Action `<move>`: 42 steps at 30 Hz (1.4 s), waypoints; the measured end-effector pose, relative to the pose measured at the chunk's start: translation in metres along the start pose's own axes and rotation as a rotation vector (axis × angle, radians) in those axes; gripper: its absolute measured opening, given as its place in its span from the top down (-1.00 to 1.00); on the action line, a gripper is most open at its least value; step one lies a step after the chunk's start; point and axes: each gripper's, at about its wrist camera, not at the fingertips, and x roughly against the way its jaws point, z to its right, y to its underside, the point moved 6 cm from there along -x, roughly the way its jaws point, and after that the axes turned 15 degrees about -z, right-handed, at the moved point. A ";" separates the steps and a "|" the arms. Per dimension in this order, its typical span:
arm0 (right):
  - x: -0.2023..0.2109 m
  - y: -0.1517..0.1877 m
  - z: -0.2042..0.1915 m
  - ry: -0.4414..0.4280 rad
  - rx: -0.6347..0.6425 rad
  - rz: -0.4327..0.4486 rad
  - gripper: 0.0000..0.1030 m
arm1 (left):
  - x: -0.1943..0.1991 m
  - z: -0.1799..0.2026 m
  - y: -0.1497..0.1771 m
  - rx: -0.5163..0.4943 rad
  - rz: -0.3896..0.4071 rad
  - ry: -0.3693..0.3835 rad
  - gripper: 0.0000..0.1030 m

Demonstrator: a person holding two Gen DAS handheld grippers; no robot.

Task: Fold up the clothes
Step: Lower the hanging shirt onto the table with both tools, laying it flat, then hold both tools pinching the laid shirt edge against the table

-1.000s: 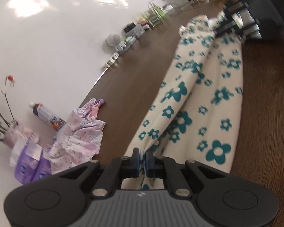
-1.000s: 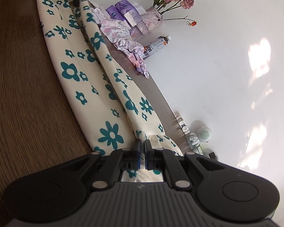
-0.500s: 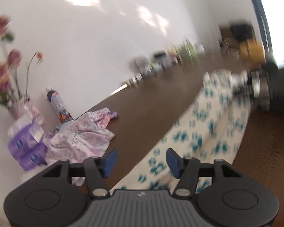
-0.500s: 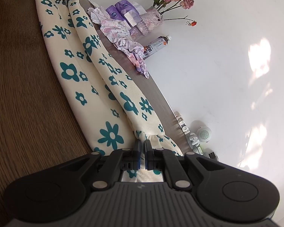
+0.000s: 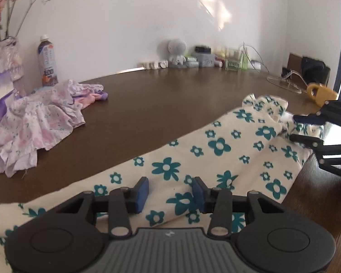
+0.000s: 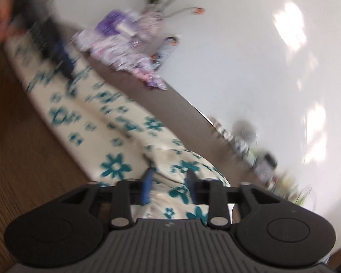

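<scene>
**Letting go of both ends after the lengthwise fold**

Releasing is what marks this moment: 1 second ago both my tongs were pinched on the ends of the cream floral garment [image 5: 227, 145], and now both stand apart with nothing between the pads. I read that as the long fold being set down, so the next step is likely a fresh grip for a crosswise fold.

From the left wrist view, the left gripper [image 5: 170, 192] hovers just above the cloth, which runs from 7 o'clock up toward 2 o'clock across the brown table [image 5: 161, 97]. At 3 o'clock I see the right gripper [image 5: 307, 128] beside the far end, fingers spread. This view also gives me the crumpled pink garment [image 5: 36, 122] at 9 o'clock and the bottle [image 5: 47, 60] at 10 o'clock, both well apart from my cloth.

The right wrist view is smeared by motion. It does show the right gripper [image 6: 169, 187] over the near end, and a central ridge along the cloth that the left view barely shows.
</scene>
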 end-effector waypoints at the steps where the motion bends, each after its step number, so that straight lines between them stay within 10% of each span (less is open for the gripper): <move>1: 0.002 -0.002 0.015 -0.039 -0.087 0.000 0.24 | 0.000 -0.001 0.002 0.012 0.005 0.002 0.18; 10: -0.030 -0.037 0.080 -0.377 -0.481 0.031 0.24 | 0.002 0.004 0.003 0.045 0.018 -0.034 0.18; 19: -0.094 -0.014 0.059 -0.384 -0.537 -0.203 0.28 | 0.003 0.001 0.003 0.065 0.020 -0.028 0.17; 42: -0.101 -0.017 0.056 -0.303 -0.586 -0.190 0.28 | -0.017 -0.020 -0.023 0.124 0.035 0.011 0.19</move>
